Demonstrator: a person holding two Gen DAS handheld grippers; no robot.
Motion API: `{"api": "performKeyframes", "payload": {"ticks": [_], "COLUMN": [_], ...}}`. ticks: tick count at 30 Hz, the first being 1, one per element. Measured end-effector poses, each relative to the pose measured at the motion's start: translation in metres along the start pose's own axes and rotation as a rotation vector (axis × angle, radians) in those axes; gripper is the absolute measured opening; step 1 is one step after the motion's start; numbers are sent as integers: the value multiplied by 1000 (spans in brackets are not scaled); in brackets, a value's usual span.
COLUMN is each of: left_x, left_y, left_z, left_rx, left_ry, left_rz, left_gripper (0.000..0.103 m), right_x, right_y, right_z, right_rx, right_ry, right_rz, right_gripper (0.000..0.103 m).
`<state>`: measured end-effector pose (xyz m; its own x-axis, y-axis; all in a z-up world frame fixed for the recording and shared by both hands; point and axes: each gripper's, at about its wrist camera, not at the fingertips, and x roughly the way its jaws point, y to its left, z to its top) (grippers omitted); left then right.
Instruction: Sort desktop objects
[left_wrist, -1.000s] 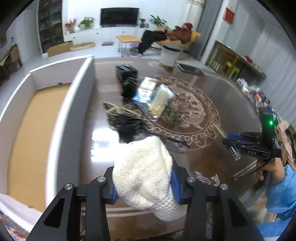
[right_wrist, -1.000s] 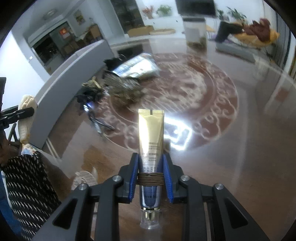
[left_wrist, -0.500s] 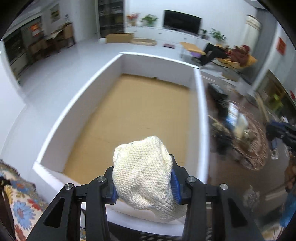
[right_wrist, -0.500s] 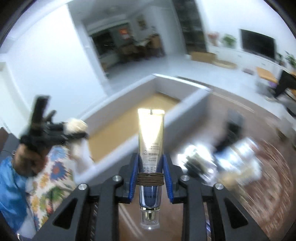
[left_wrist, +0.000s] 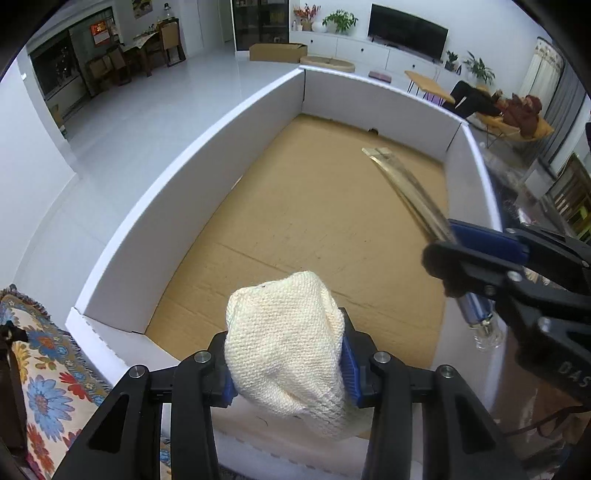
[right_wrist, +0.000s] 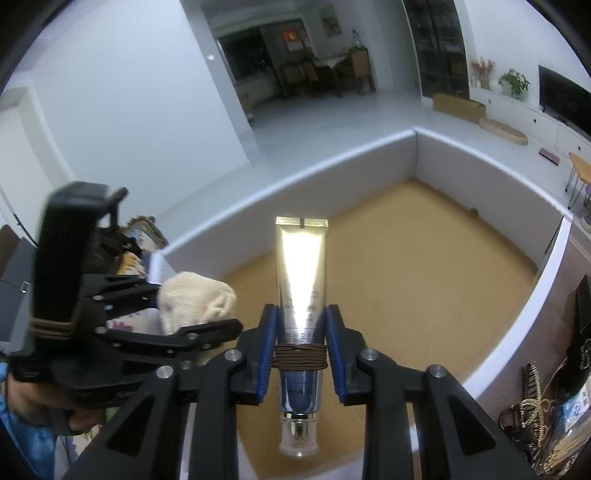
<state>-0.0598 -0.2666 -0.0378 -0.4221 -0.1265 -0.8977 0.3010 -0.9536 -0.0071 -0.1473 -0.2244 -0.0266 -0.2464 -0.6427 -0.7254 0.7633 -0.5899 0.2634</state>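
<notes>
Box, white-walled w/ bare cardboard floor, is what our next move turns on. Left wrist view: it lies straight ahead of and below our left gripper, whose jaws are clamped on a cream knit cloth; the bundle hangs over the near wall, so letting go should land it inside. Our right gripper comes in from the right, gripping a tube whose long axis runs diagonally up-left over the box floor, crimped end furthest in. Nothing lies on the floor that we can see, bar a small dark speck near the far wall. Right wrist view: tube is pinched near its cap end, a brown band wrapped round it, axis pointing into the box; left gripper sits just beside, to the left — prob. the only thing in the way. Clutter lies outside, right of the wall.
</notes>
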Motion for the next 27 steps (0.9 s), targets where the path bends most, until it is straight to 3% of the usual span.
{"api": "performKeyframes", "payload": {"ticks": [5, 6, 7, 8, 9, 11, 15, 19, 22, 25, 27], "left_x": [17, 19, 23, 27, 29, 23, -4, -47, -75, -85, -76], "left_y": [2, 1, 0, -1, -1, -1, -8, -42, -83, -128, -158], "left_z": [1, 1, 2, 3, 2, -1, -14, -35, -55, -68, -74], "left_rx": [-4, 6, 16, 18, 17, 16, -1, 72, 159, 235, 247], "left_ry": [8, 3, 6, 14, 16, -21, -95, -186, -237, -236, -175], "left_rz": [21, 45, 91, 135, 196, 235, 148, 0, -150, -283, -354], "left_gripper": [44, 48, 58, 66, 77, 78, 78, 81, 100, 103, 103], "right_x": [13, 11, 14, 13, 8, -8, -60, -120, -170, -211, -231], "right_y": [3, -4, -4, -8, -10, -13, -34, -74, -111, -154, -179], "right_z": [-3, -3, -2, -2, -2, -2, -19, -83, -150, -221, -261], "right_rx": [-14, -25, -26, -18, -11, -6, 25, 95, 179, 291, 356], "right_ry": [10, 16, 25, 27, 13, -29, -81, -149, -192, -196, -153], "right_rz": [-27, -40, -52, -52, -48, -46, -28, -104, -280, -472, -583], "right_gripper": [27, 30, 38, 66, 87, 89, 90, 97, 98, 101, 102]}}
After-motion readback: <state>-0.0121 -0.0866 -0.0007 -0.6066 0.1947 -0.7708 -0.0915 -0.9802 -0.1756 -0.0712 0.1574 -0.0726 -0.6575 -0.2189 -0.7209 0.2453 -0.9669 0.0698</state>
